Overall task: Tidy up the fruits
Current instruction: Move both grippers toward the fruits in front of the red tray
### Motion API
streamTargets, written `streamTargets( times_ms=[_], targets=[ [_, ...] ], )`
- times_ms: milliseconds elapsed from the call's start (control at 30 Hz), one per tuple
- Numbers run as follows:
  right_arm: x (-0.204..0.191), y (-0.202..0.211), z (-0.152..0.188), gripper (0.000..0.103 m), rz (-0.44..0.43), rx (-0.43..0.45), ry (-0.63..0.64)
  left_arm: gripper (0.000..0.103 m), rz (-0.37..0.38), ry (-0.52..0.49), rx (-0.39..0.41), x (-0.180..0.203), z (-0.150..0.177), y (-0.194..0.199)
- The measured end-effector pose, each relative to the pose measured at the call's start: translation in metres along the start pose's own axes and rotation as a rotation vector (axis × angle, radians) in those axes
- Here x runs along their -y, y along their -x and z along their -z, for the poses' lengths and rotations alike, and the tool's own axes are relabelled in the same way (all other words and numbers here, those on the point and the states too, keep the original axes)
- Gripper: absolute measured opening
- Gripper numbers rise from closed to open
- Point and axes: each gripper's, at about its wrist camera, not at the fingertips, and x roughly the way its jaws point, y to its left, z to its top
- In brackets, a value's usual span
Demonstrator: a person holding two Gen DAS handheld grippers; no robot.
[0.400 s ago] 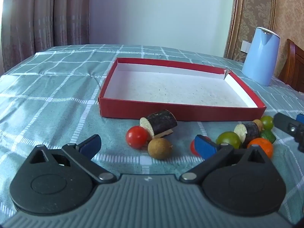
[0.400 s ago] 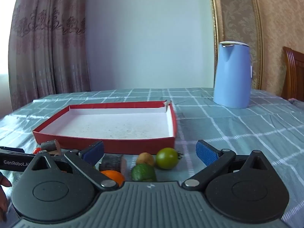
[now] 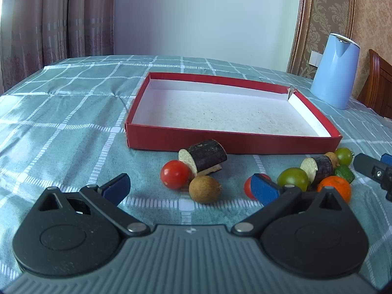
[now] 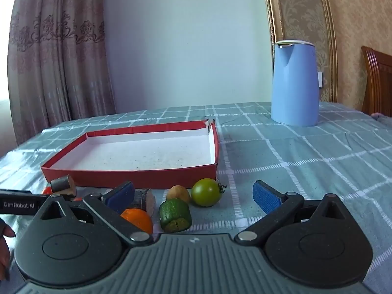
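Matt red cardboard tray (image 3: 230,143), woven checked tablecloth (image 3: 61,127), glossy tomato (image 3: 174,174).

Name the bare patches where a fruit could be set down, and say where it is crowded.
Free: the whole floor of the red box, and the cloth between the box and the blue kettle. Crowded: the strip before the box's near wall, with the red tomato, brown fruit and orange.

Almost nothing has shifted: in the left wrist view the red box (image 3: 232,112) and the fruit sit a touch lower in the frame than before, the brown round fruit (image 3: 205,189) now nearer the left claw (image 3: 189,188). In the right wrist view the green tomato (image 4: 206,192) and orange (image 4: 137,218) lie where they did, slightly lower right
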Motion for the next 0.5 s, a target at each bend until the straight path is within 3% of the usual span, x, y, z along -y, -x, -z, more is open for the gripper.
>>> streamTargets(
  times_ms=[500],
  targets=[
    [0.0012,-0.0077,-0.0005,0.103,0.018,-0.001,0.036,0.103,0.005,0.003,-0.003,0.0015,0.0007,-0.0021]
  ],
)
